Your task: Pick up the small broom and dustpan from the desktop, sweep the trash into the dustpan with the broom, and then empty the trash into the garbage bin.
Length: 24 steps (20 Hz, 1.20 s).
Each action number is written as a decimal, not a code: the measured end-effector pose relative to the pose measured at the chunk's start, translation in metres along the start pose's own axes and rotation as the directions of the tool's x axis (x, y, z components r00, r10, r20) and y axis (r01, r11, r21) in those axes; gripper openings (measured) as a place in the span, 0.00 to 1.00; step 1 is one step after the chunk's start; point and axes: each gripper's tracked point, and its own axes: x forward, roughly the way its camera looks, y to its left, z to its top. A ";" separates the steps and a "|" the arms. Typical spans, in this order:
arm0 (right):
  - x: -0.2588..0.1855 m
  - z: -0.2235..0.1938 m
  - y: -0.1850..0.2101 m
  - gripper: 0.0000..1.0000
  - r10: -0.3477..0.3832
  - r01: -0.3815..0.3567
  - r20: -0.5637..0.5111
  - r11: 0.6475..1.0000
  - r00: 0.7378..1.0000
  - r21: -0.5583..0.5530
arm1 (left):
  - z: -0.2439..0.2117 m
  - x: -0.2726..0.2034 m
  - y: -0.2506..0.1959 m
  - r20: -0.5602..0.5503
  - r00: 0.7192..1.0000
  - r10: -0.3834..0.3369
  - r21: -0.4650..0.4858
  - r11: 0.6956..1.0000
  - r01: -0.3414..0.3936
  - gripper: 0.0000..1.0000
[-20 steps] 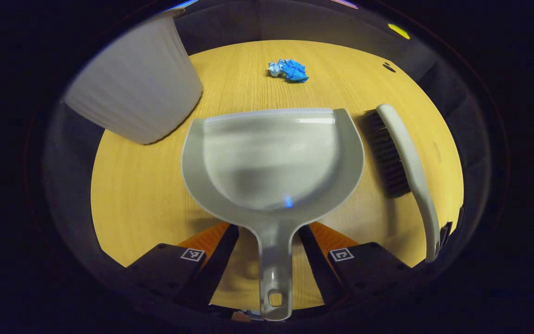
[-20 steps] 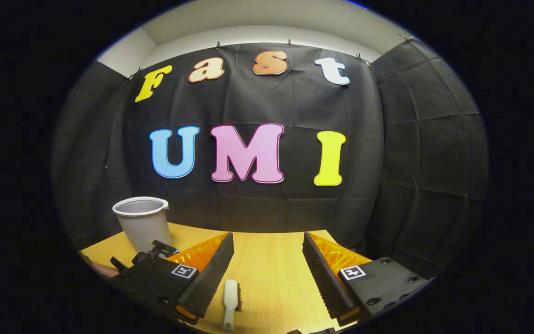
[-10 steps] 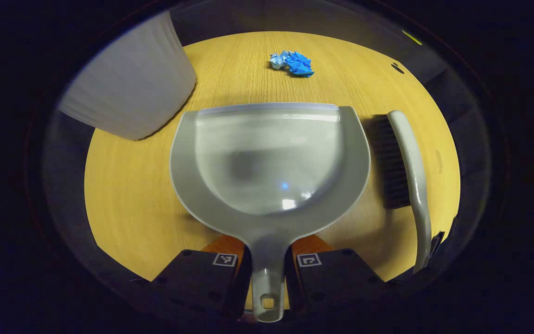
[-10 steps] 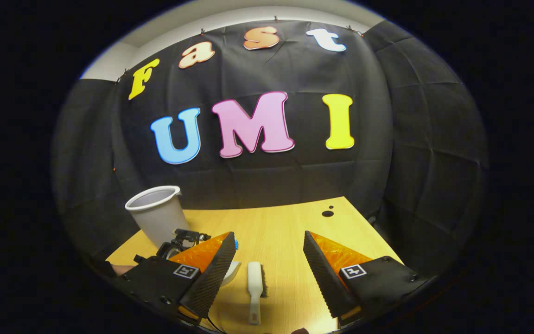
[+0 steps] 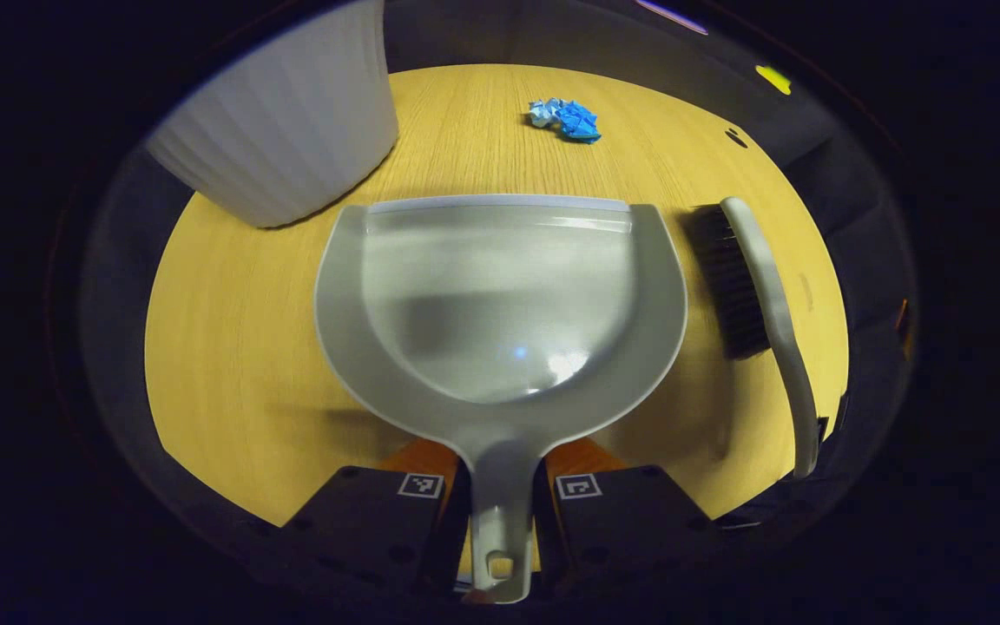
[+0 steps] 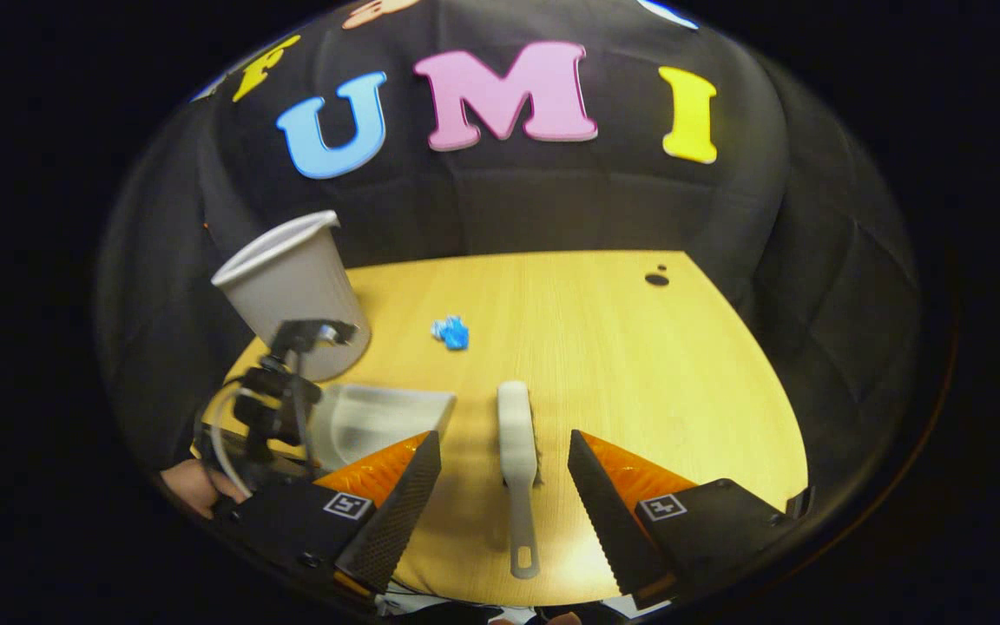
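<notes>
A pale wooden worktop (image 5: 248,347) stands in a booth hung with black cloth. On it, in the left gripper view, a grey dustpan (image 5: 500,295) lies flat with its straight lip facing away and its handle running back between the two fingers of the left tool (image 5: 500,521), which are clenched against the handle from both sides. Just to the right of the pan lies the small broom (image 5: 769,304), on its side with dark bristles turned toward the pan. A crumpled blue scrap of trash (image 5: 565,119) sits beyond the pan's lip, well apart from it. A white ribbed garbage bin (image 5: 283,121) stands at the far left.

In the right gripper view, the right tool (image 6: 504,486) hangs released above the worktop, fingers spread wide on either side of the broom's handle without touching it. A hand (image 6: 192,486) holds the left tool at the lower left.
</notes>
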 end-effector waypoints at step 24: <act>0.096 -0.102 -0.021 0.28 0.062 -0.035 -0.585 0.998 0.809 0.056 | -0.006 0.003 0.003 0.023 1.000 0.015 0.050 0.999 -0.016 0.31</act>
